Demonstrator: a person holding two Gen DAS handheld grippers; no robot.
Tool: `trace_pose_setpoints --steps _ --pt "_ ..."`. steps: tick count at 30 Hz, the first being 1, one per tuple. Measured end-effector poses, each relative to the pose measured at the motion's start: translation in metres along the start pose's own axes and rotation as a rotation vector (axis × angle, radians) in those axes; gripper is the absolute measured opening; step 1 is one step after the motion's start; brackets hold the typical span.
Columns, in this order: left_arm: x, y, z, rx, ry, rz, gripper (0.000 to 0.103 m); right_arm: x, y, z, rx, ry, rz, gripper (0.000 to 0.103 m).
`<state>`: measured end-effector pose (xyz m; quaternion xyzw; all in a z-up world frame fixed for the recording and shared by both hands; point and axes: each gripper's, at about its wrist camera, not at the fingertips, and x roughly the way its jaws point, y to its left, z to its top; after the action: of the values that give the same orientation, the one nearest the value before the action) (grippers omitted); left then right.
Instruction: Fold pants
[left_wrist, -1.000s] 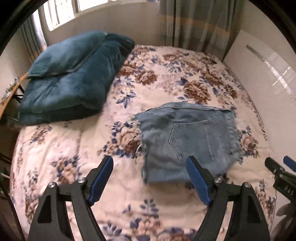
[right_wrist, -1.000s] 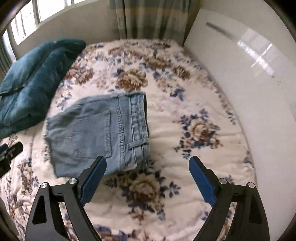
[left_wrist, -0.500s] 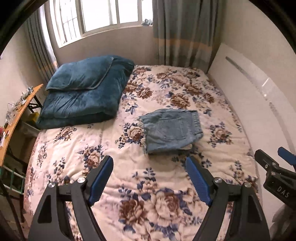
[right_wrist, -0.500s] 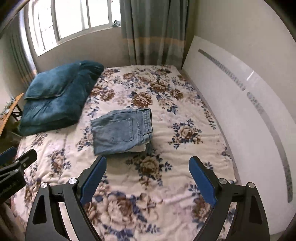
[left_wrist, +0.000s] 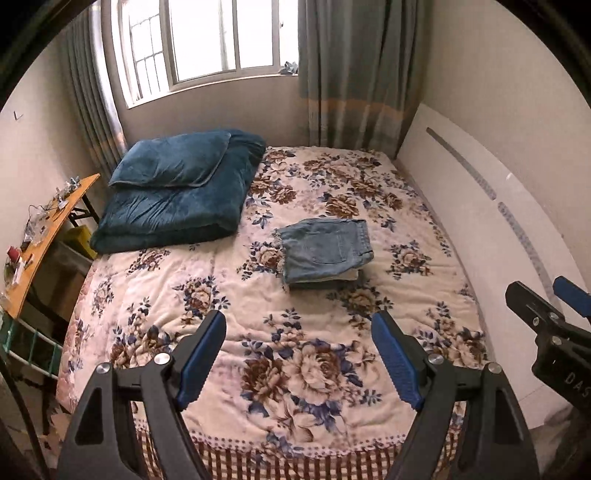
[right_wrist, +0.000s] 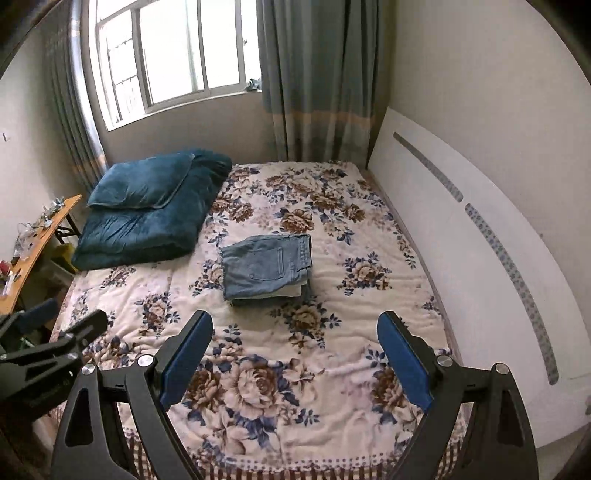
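From my seat the pants (left_wrist: 325, 249) sit folded in a neat stack mid-bed on the floral blanket (left_wrist: 295, 369), and my 2 tongs, left gripper (left_wrist: 299, 354) and right gripper (right_wrist: 295, 354), both hang wide apart, grasping nothing.

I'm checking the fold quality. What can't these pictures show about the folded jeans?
- Jeans underside and inner layers: hidden by the top layer, both views.
- Pale layer under the stack's near edge: too small to identify.
- Far edge alignment: hidden behind the stack.
- Table clutter: too small, left view.
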<state>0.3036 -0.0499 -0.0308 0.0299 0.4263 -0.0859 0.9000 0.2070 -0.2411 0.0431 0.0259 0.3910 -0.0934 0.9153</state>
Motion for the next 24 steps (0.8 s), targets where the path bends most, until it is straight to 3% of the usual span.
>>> trace_pose_setpoints --steps 5,9,12,17,24 --pt "-0.028 0.002 -0.01 -0.025 -0.021 0.008 0.081 -0.034 0.0 -0.003 -0.016 -0.026 0.006 0.094" --pt "-0.043 0.003 -0.015 -0.043 -0.055 0.036 0.097 -0.047 0.001 -0.007 -0.02 -0.025 0.032 0.094" --pt "-0.044 0.006 -0.014 -0.065 -0.068 0.04 0.098 -0.044 0.0 -0.008 -0.018 -0.013 0.053 0.095" --pt "-0.028 0.008 -0.014 -0.074 -0.07 0.063 0.1 -0.026 -0.004 -0.005 -0.006 -0.026 0.05 0.095" --pt "0.021 0.001 -0.002 -0.067 -0.049 0.107 0.1 0.039 -0.003 0.008 0.0 -0.032 0.012 0.095"
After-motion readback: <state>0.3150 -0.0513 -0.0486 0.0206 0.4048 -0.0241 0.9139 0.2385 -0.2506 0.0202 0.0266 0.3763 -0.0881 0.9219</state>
